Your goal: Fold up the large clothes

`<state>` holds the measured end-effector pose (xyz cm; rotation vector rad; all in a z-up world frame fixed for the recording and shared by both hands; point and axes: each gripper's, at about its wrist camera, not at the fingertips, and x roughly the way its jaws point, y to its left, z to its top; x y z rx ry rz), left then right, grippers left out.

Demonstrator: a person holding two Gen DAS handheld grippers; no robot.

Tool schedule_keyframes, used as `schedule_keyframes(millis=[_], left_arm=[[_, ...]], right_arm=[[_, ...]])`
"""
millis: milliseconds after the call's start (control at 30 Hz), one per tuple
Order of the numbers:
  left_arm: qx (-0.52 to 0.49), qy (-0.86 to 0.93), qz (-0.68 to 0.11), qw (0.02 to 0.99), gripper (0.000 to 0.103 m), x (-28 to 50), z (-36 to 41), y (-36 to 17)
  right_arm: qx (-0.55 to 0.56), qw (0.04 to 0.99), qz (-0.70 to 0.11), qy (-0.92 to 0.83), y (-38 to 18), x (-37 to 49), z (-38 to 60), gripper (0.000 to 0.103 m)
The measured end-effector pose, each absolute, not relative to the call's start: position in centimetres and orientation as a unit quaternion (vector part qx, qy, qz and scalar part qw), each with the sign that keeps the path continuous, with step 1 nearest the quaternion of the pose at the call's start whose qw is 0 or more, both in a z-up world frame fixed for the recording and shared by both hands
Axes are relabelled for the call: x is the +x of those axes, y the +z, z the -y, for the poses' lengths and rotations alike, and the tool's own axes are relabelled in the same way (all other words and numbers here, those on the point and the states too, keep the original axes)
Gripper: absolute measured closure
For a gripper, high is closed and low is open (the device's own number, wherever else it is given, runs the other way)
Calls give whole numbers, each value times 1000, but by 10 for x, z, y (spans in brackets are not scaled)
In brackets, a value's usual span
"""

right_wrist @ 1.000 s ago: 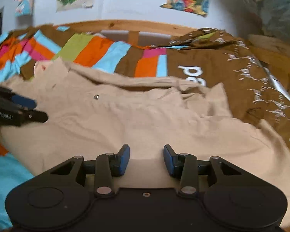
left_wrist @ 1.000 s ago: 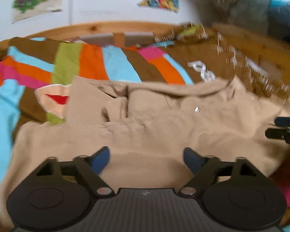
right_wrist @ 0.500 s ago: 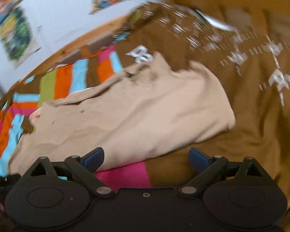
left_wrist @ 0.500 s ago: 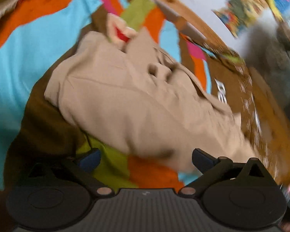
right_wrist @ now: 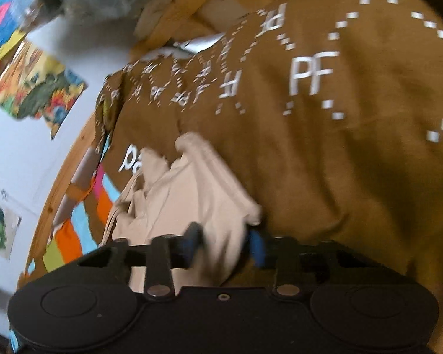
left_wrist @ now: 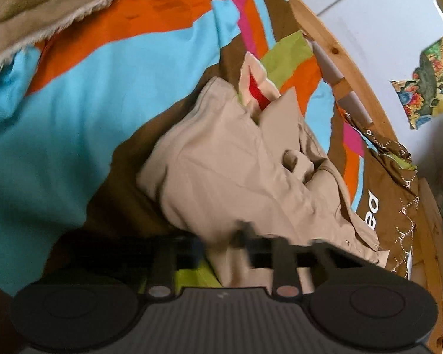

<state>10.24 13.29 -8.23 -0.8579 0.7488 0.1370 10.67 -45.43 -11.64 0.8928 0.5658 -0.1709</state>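
A beige shirt (left_wrist: 236,162) lies rumpled on the striped bedcover (left_wrist: 73,118). My left gripper (left_wrist: 221,247) is at the shirt's near edge. Its blurred jaws are closing, with a fold of beige cloth pinched between them. In the right wrist view the other end of the shirt (right_wrist: 198,188) is bunched up against a brown blanket (right_wrist: 339,147). My right gripper (right_wrist: 224,242) has its blue pads on either side of that end. These jaws are closing too, and cloth fills the gap between them.
A wooden bed frame (left_wrist: 333,47) curves along the white wall, which carries colourful posters (left_wrist: 428,88). The brown blanket with white lettering (left_wrist: 392,215) covers the right side. Another tan fabric (left_wrist: 44,6) hangs at the top left. A cream and red piece (left_wrist: 254,85) pokes out behind the shirt.
Both grippers rolled and drew back to the shirt's opposite ends. Their jaws opened wide half a second ago and have now come together on the beige cloth.
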Motion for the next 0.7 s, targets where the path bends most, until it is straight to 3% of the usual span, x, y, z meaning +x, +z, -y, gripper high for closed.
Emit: schedule_keyframes(millis=[67, 133, 300, 500, 600, 667, 700], left_arm=[[-383, 61, -349, 853, 102, 101, -129, -74], [-361, 54, -336, 868, 103, 94, -125, -59], [-354, 28, -325, 876, 103, 68, -135, -39], [-349, 26, -356, 867, 99, 71, -138, -69], [-337, 31, -353, 872, 86, 72, -138, -67], [-341, 36, -357, 869, 56, 73, -139, -68], [-345, 40, -358, 867, 49, 73, -141, -69]], right_arm=[[416, 869, -256, -77, -111, 102, 453, 91], [386, 887, -243, -71, -98, 96, 447, 98], [346, 910, -217, -65, -62, 64, 435, 101], [356, 899, -233, -104, -63, 36, 439, 101], [345, 892, -265, -120, -73, 47, 438, 96], [342, 889, -275, -130, -76, 51, 437, 92], [341, 889, -277, -133, -77, 51, 436, 92]])
